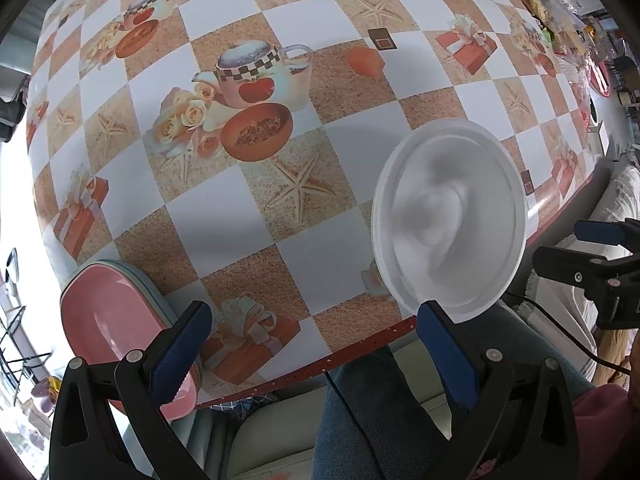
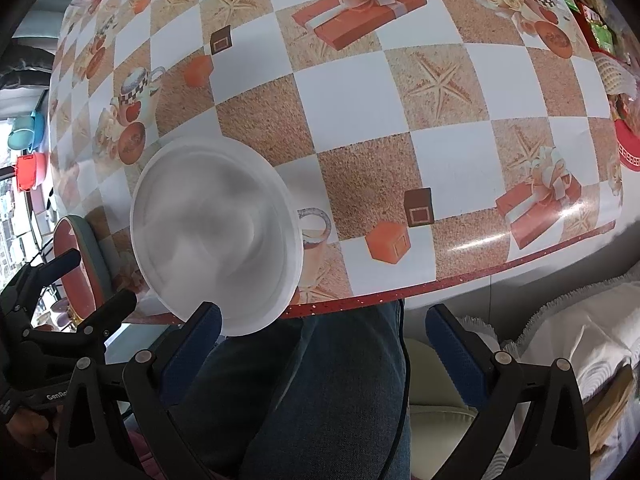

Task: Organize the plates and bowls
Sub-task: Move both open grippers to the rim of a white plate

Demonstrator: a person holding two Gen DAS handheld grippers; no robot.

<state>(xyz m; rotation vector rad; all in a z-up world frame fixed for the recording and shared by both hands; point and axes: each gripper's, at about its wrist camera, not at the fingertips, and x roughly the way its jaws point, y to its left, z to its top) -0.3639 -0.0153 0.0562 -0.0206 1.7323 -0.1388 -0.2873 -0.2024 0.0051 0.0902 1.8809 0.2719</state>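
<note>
White bowl beside open left tool

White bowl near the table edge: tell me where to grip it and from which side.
Grip the white bowl by its thin rim at the near side, where it reaches the table edge. Its wide, smooth body looks too broad for the jaws. The open right gripper sits closest; one finger inside, one outside.
</note>
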